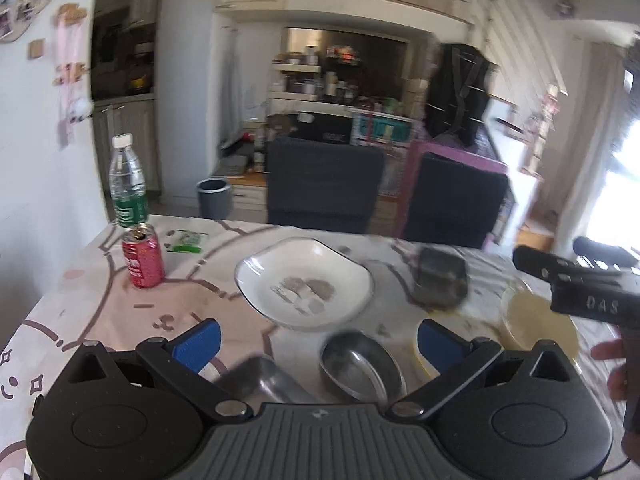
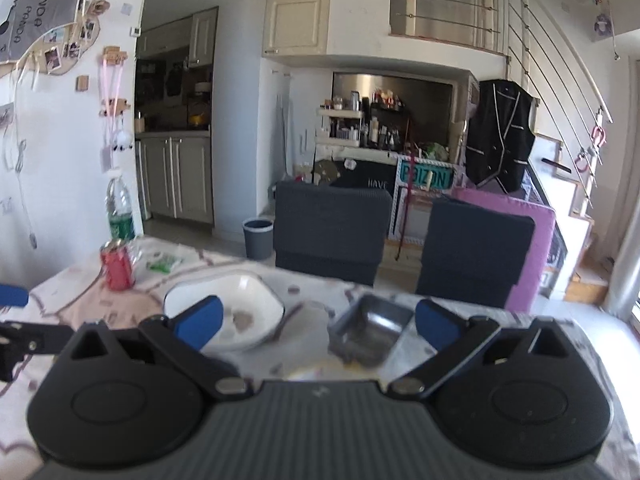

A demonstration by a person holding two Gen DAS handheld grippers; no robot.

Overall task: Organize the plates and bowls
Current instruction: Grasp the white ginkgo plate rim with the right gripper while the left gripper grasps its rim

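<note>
A white square-ish plate (image 1: 304, 282) with grey marks lies mid-table. In front of it sit an oval steel bowl (image 1: 360, 366) and a rectangular steel dish (image 1: 260, 378), both between the wide-spread fingers of my left gripper (image 1: 318, 344), which is open and holds nothing. A dark square steel dish (image 1: 440, 280) lies to the right, and beside it a yellowish plate (image 1: 536, 328). The right gripper's body (image 1: 580, 284) hovers over that plate. In the right wrist view my right gripper (image 2: 318, 322) is open above the table, with the white plate (image 2: 228, 304) and square steel dish (image 2: 372, 326) ahead.
A red can (image 1: 142, 258), a water bottle (image 1: 127, 184) and a green packet (image 1: 186, 240) stand at the table's far left. Two dark chairs (image 1: 324, 184) face the far edge. A hand (image 1: 612, 364) shows at the right. A patterned cloth (image 1: 100, 320) covers the table.
</note>
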